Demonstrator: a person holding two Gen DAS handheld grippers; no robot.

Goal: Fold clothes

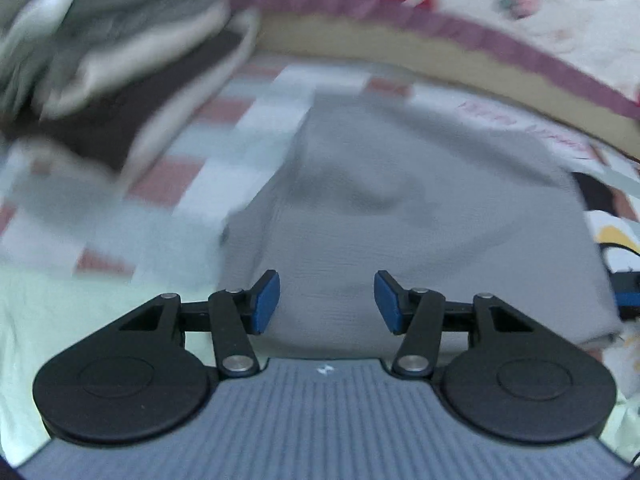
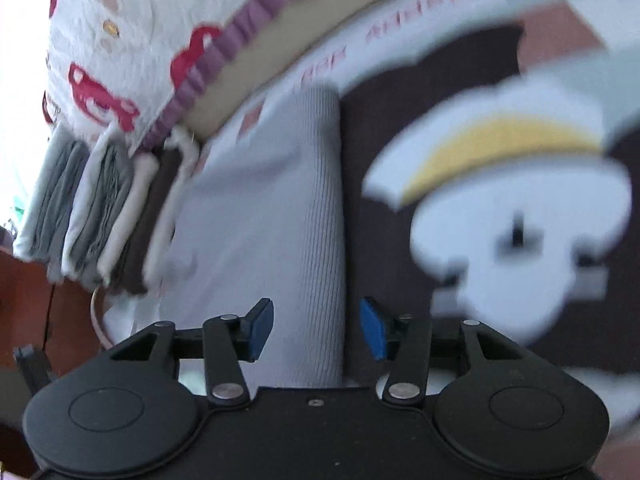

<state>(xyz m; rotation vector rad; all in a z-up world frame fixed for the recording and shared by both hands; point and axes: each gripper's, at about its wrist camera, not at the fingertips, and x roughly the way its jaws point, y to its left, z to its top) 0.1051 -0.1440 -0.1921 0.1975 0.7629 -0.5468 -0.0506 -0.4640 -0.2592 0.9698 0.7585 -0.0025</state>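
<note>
- Grey ribbed garment (image 1: 420, 208) lies folded flat on the checked pink-and-white bedsheet (image 1: 256, 120), just ahead of the left gripper (image 1: 327, 302).
- Left gripper's jaws stand partly apart with nothing between the blue pads; the grey cloth lies beneath them.
- Right gripper (image 2: 317, 330) hovers at the garment's folded edge (image 2: 320, 200), its jaws partly apart around the fold, pads not pressing.
- Beside that edge lies a dark brown garment (image 2: 400, 128) with a white-and-yellow print.
- A stack of folded clothes (image 2: 100, 208) sits further off on the bed, near a quilt (image 2: 132, 32).

Patterned quilt (image 1: 540, 12), striped bedsheet (image 1: 224, 128)
</note>
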